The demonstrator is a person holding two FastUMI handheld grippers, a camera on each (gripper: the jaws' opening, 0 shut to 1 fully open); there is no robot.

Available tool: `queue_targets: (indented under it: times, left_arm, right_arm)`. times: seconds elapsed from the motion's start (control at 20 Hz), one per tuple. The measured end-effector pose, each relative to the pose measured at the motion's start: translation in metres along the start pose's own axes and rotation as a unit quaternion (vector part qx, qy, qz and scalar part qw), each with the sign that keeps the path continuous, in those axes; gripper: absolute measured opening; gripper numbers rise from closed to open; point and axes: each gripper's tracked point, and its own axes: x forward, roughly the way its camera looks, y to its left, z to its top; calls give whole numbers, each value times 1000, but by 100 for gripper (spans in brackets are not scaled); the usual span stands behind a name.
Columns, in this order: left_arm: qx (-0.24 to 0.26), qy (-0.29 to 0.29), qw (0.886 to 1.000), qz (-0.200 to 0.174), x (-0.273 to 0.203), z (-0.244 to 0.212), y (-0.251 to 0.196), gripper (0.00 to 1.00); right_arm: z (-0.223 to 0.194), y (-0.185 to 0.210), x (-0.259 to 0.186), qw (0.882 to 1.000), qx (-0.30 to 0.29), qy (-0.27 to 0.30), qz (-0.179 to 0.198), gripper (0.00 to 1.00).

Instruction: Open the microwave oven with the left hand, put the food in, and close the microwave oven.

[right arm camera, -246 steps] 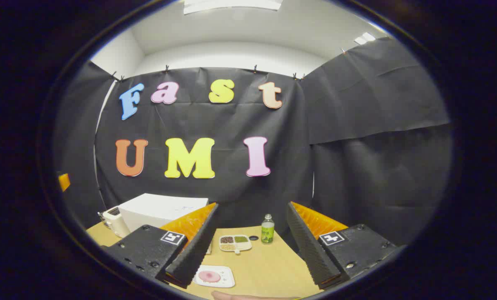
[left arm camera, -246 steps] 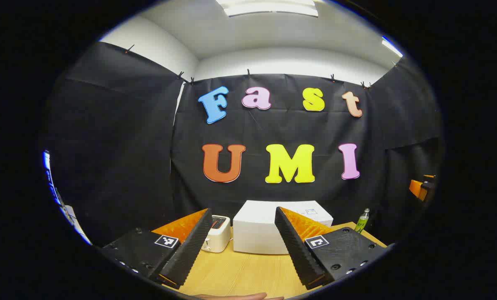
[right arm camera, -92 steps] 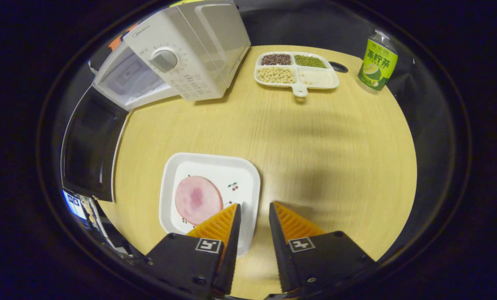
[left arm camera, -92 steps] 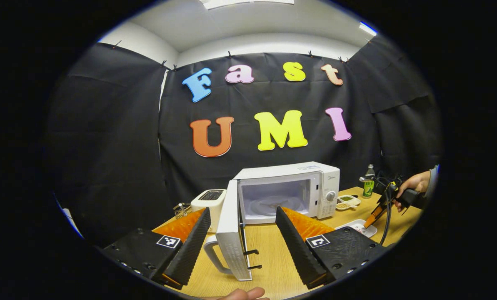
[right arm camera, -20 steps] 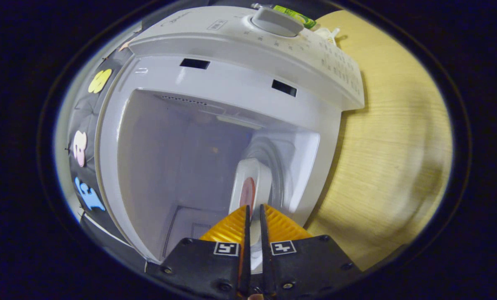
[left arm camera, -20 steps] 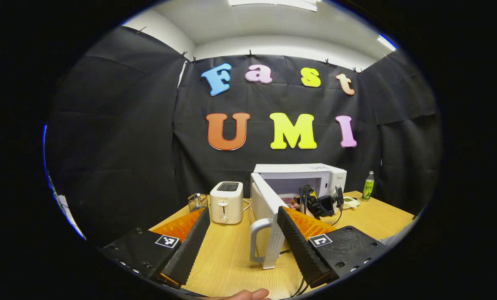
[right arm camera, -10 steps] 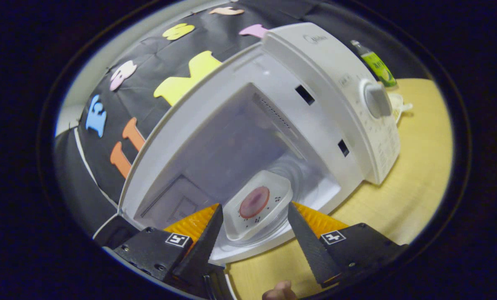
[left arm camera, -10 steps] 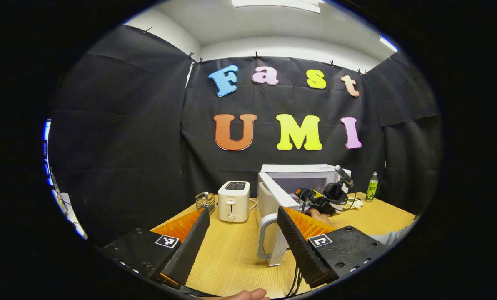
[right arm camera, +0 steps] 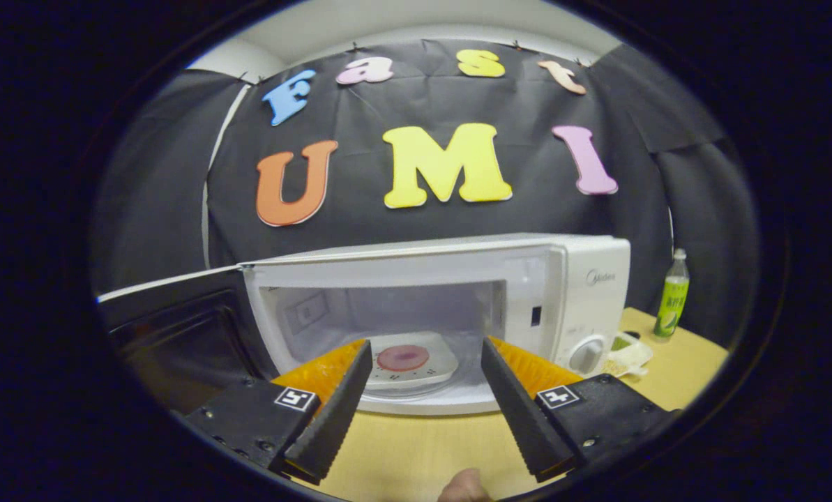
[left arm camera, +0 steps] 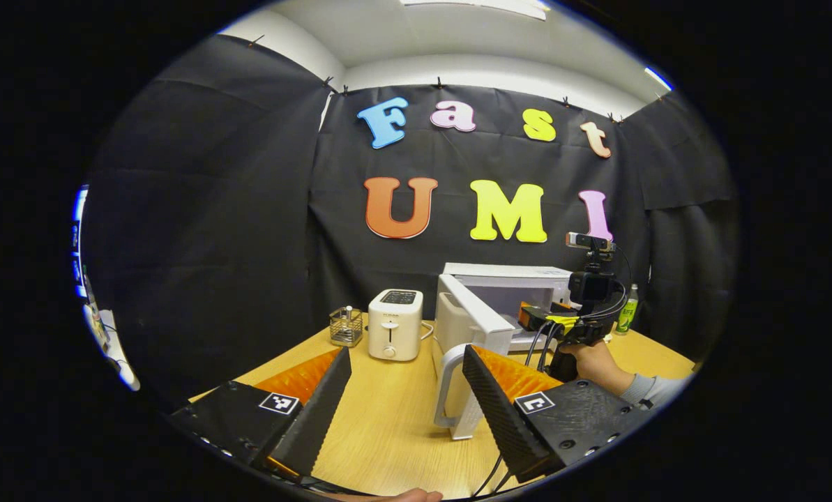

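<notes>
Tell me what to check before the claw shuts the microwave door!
1. Plate of food sits inside the microwave: ok.
2. Right claw is open and lets go of the plate: ok.
3. Right claw is out of the oven, in front of its opening: ok.
4. Door is open and ready to be pushed shut: ok.
5. Left claw is open and holds nothing; the door handle is just ahead of it: ok.
6. The person's hand with the right claw is out of the door's swing: cannot tell.
</notes>
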Motion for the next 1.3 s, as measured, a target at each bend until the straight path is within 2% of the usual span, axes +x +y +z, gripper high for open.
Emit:
queue_targets:
  times: [0.05, 0.1, 0.15, 0.2, 0.25, 0.3, 0.35, 0.4, 0.45, 0.5, 0.55, 0.6, 0.65, 0.7, 0.75, 0.85, 0.9, 0.95, 1.0, 1.05, 1.3]
  left_arm:
    - [-3, -6, 1000, 0, 3, 1, 2, 96]
    - [-2, -12, 1000, 7, 8, 2, 6, 86]
    - [1, -16, 1000, 16, 15, 1, 13, 86]
    - [3, -19, 1000, 24, 21, -1, 18, 93]
    - [4, -17, 999, 32, 25, -4, 23, 91]
    - [4, -14, 999, 38, 31, -8, 28, 85]
    - [3, -10, 999, 38, 36, -12, 28, 82]
    - [3, -5, 999, 33, 40, -18, 27, 60]
    - [5, -4, 999, 33, 47, -24, 27, 51]
    - [10, -1, 1000, 29, 50, -29, 27, 34]
    - [15, -3, 999, 37, 53, -35, 32, 44]
    - [14, -9, 999, 48, 59, -37, 35, 27]
    - [6, -9, 999, 33, 65, -39, 30, 16]
    - [-5, 3, 1000, 0, 60, -47, 13, 5]
    - [-6, 3, 1000, -20, 66, -52, 4, 3]
    - [14, 4, 999, -34, 68, -57, 8, 1]
    - [7, 16, 999, -47, 72, -65, 2, 0]
    - [4, 19, 998, -60, 72, -68, -6, 0]
    - [8, 14, 998, -60, 77, -64, -4, 0]
    - [11, 17, 998, -65, 78, -67, -4, 0]
    - [15, 20, 990, -139, 77, -70, -31, 0]
  right_arm:
    - [8, -4, -14, 1000, -7, -3, 5, 90]
    - [17, -7, -26, 1000, -10, -4, 13, 100]
    - [27, -11, -40, 1000, -15, -8, 22, 90]
    - [38, -17, -54, 999, -20, -12, 25, 90]
    - [48, -25, -69, 999, -24, -15, 25, 90]
    - [58, -33, -86, 999, -24, -19, 29, 100]
    - [68, -40, -103, 999, -21, -27, 33, 90]
    - [79, -48, -121, 998, -20, -39, 35, 90]
    - [87, -58, -140, 998, -23, -47, 33, 90]
    - [93, -68, -158, 998, -31, -54, 30, 89]
    - [99, -78, -174, 997, -40, -61, 25, 89]
    - [104, -85, -188, 996, -49, -66, 20, 100]
    - [109, -86, -203, 995, -58, -74, 22, 100]
    - [112, -88, -219, 995, -64, -77, 23, 100]
    - [116, -90, -237, 994, -64, -86, 22, 100]
    - [128, -91, -266, 993, -58, -99, 21, 99]
    - [131, -94, -278, 993, -54, -103, 18, 99]
    - [134, -98, -290, 993, -50, -107, 13, 90]
    - [137, -100, -301, 993, -48, -107, 9, 99]
    - [138, -103, -311, 993, -49, -104, 5, 99]
    - [137, -118, -333, 995, -25, -94, 8, 100]
